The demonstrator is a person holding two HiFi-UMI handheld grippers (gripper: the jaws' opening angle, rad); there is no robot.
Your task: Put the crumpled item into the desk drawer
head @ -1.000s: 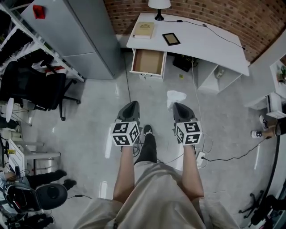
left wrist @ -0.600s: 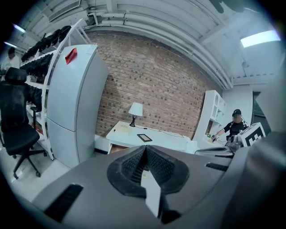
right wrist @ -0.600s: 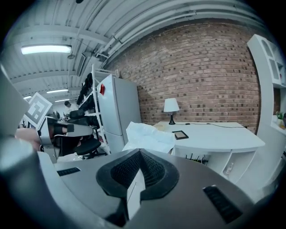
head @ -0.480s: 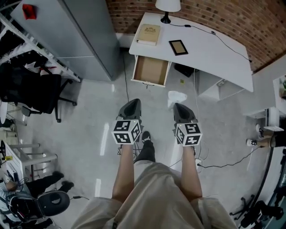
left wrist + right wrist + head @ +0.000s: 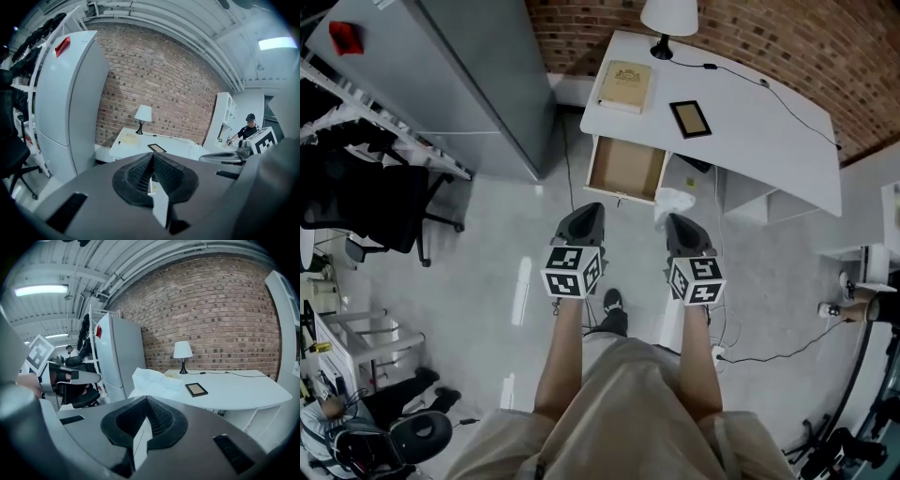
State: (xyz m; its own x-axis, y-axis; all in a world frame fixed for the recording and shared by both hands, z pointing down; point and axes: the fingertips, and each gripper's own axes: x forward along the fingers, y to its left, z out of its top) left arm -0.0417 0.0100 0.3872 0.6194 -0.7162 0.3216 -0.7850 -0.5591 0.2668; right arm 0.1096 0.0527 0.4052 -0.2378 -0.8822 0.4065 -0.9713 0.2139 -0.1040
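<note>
The right gripper (image 5: 679, 223) pinches the white crumpled wad (image 5: 673, 201) tight, not yet inside the open brown desk drawer (image 5: 625, 170); the left gripper (image 5: 586, 216) is closed with nothing in it.

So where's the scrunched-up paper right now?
In the head view, the crumpled paper is pinched at the tip of the right gripper, just right of the open drawer, in front of the desk.

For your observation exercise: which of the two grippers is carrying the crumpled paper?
The right gripper: white crumpled paper sticks out of its shut jaws. The left gripper is shut on nothing.
</note>
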